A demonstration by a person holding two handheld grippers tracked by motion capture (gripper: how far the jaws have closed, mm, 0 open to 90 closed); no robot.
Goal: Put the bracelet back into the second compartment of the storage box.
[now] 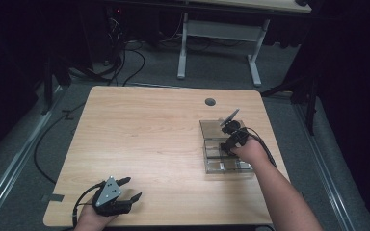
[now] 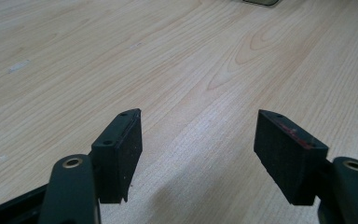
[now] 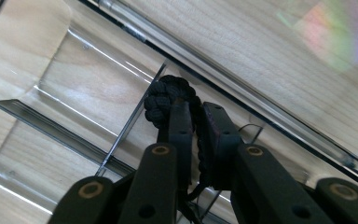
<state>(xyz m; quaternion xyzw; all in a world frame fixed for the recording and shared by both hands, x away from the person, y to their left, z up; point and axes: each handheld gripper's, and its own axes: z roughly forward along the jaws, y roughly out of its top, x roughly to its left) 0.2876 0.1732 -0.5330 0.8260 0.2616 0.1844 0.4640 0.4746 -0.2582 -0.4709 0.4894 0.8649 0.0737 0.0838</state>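
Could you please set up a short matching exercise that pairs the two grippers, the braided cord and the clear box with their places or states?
Things:
1. left gripper
2. right gripper
3. black braided cord
4. clear compartment box

States or places:
A. clamped between two jaws
B. lies on the table's right side
C. jaws wide apart over bare wood
D. jaws closed on something, above the box

Pairs: 1-C, 2-D, 3-A, 4-B

No text, label, brand, number or sign can be read anywhere; the pale wooden table (image 1: 149,139) bears none; the clear plastic compartment tray (image 1: 212,126) bears none; the black braided cord (image 3: 165,95) carries no tag.
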